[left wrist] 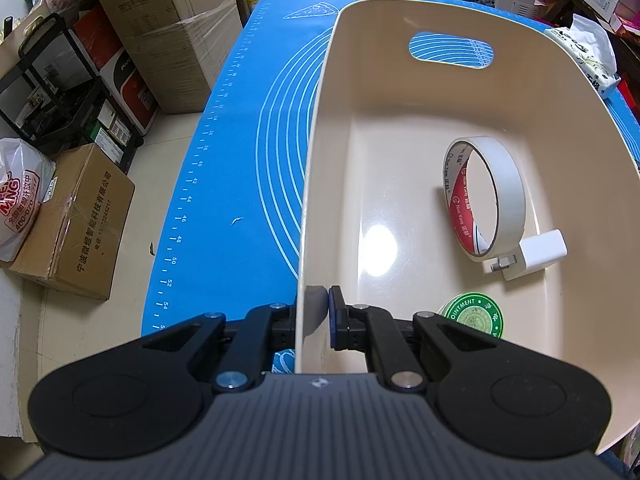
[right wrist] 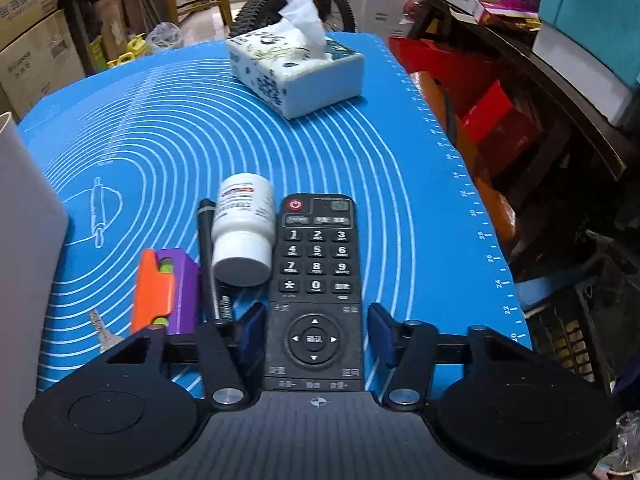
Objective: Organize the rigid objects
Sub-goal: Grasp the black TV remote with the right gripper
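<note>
While boxes crowd the floor, left gripper clamps bin; right gripper straddles remote, unpinched

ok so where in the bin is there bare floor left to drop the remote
The bin's floor is bare along its left wall and toward the far handle slot. The near right corner is crowded: tape roll, white charger and green tin cluster there.

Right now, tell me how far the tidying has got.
Done: tape roll, white charger and green tin lie in the bin. In hand: left gripper clamps the bin's rim; right gripper straddles the remote, left pad about touching, right pad apart. Left on the mat: bottle, pen, orange-purple block, key.
</note>
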A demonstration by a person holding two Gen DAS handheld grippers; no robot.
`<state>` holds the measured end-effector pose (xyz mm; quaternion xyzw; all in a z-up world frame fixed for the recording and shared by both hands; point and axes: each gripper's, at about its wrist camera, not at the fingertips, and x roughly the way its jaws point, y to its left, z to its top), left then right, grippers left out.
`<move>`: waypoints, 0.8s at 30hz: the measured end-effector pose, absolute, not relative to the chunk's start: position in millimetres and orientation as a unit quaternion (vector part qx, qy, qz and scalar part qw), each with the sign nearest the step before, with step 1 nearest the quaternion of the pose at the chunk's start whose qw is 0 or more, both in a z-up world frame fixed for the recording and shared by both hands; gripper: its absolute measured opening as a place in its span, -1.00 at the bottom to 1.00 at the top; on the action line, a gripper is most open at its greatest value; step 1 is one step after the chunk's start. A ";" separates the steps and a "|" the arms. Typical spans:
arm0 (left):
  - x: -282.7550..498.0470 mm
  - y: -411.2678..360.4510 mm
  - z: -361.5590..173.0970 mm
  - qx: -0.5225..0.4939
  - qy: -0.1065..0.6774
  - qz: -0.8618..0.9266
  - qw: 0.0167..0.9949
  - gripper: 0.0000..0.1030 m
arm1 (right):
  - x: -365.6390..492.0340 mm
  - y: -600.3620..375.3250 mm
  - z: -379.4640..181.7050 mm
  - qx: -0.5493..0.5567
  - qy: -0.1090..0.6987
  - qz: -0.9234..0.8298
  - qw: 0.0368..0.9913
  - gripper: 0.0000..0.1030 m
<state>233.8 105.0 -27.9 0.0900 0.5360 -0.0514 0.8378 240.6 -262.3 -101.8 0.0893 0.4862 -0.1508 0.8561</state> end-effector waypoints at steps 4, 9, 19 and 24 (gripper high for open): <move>233.6 105.2 -27.9 0.090 0.536 -0.052 0.838 -0.79 | 238.8 -263.9 -101.3 0.097 0.481 -0.151 0.858 0.06; 233.6 105.1 -27.9 0.090 0.536 -0.052 0.838 -0.79 | 234.0 -270.9 -95.2 0.104 0.462 -0.183 0.862 0.05; 233.5 105.1 -28.1 0.090 0.536 -0.052 0.838 -0.79 | 230.3 -269.0 -73.3 0.109 0.429 -0.185 0.877 0.05; 233.5 105.7 -27.9 0.089 0.536 -0.051 0.838 -0.79 | 230.0 -264.1 -58.1 0.114 0.409 -0.186 0.886 0.05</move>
